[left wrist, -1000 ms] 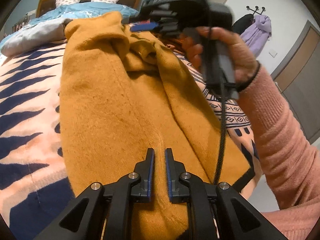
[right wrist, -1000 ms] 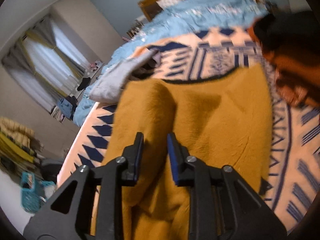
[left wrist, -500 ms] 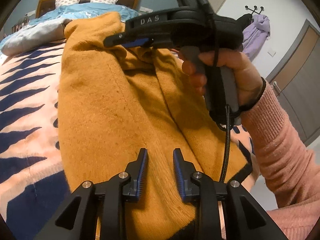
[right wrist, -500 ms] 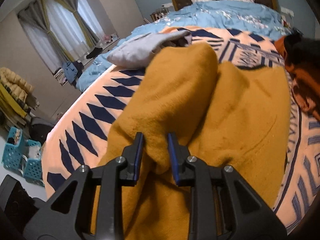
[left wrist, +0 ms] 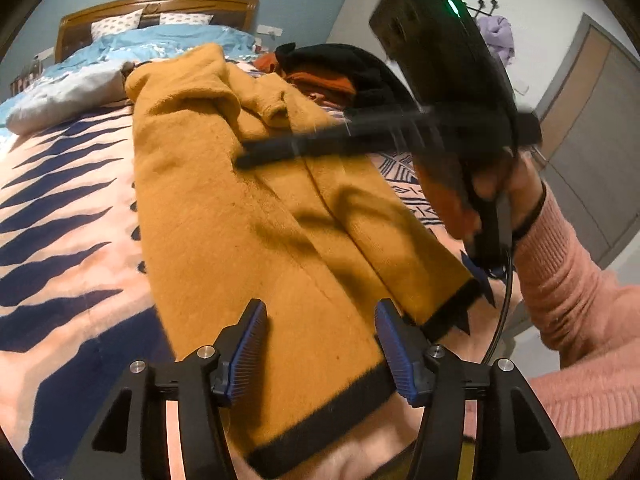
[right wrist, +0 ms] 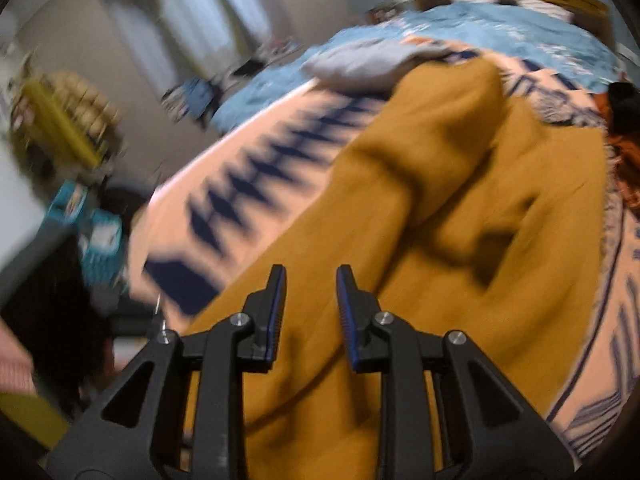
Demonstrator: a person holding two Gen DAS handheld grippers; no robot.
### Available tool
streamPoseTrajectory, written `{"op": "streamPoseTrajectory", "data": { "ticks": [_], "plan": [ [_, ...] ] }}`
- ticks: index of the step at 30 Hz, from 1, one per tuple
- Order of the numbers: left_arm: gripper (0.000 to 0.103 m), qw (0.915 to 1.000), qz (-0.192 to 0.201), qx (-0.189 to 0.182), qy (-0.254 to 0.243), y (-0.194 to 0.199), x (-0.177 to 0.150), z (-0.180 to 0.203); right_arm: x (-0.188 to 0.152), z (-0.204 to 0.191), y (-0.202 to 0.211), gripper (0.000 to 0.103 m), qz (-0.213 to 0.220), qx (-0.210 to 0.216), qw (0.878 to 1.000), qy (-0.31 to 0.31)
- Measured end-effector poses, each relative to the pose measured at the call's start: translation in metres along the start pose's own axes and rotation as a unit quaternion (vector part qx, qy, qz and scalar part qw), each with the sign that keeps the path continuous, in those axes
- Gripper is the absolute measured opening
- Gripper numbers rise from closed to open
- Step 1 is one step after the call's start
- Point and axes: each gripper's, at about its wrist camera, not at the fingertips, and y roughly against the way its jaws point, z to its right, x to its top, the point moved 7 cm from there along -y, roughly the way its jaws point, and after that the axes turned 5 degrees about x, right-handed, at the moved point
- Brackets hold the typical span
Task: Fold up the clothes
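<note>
Mustard-yellow fuzzy knit garment with black edging (left wrist: 248,216) lies lengthwise on the bed, over a peach blanket with navy zigzag pattern (left wrist: 60,220). Its far end is bunched into loose humps; the black-trimmed hem is nearest, under the left gripper (left wrist: 320,336).

Handling, as judged: soft, thick, limp fabric, light to moderate in weight, with a plush nap that should grip well against the ribbed pads. It will sag and drag rather than hold shape. Best purchase looks to be the black hem corners or a folded side edge, pinching both layers.

Left gripper: jaws have just been opening and stand well apart above the hem, with nothing pinched between them.

Right gripper (right wrist: 310,312): blurred by motion. Jaws narrowly apart, with a clear gap and no fabric in it, hovering over the garment's near part. In the left view it shows as a dark streak crossing above the knit, held by a hand (left wrist: 508,184) in a pink ribbed sleeve (left wrist: 568,292).

Surroundings: grey garment (left wrist: 60,96) and blue quilt (left wrist: 160,42) toward the wooden headboard (left wrist: 160,2); black and rust-orange clothes pile (left wrist: 332,72) just beyond the knit.
</note>
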Motion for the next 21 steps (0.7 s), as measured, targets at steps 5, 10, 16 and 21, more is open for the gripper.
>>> {"op": "streamPoseTrajectory", "data": {
  "ticks": [5, 10, 16, 21],
  "plan": [
    [0.059, 0.9998, 0.014, 0.005, 0.013, 0.015, -0.001, -0.012, -0.044, -0.018, -0.016, 0.028, -0.047, -0.062, 0.995, 0.065],
    [0.076, 0.9967, 0.051, 0.032, 0.053, 0.026, 0.004, -0.034, -0.056, -0.026, 0.002, 0.03, -0.008, -0.045, 0.998, 0.046],
    [0.078, 0.9958, 0.022, 0.0, 0.088, 0.009, -0.006, -0.05, -0.085, -0.002, 0.077, 0.057, 0.112, -0.04, 0.991, -0.061],
    [0.078, 0.9945, -0.007, -0.054, 0.089, -0.01, -0.015, -0.034, -0.133, 0.044, 0.11, 0.062, 0.146, -0.044, 0.97, -0.189]
  ]
}}
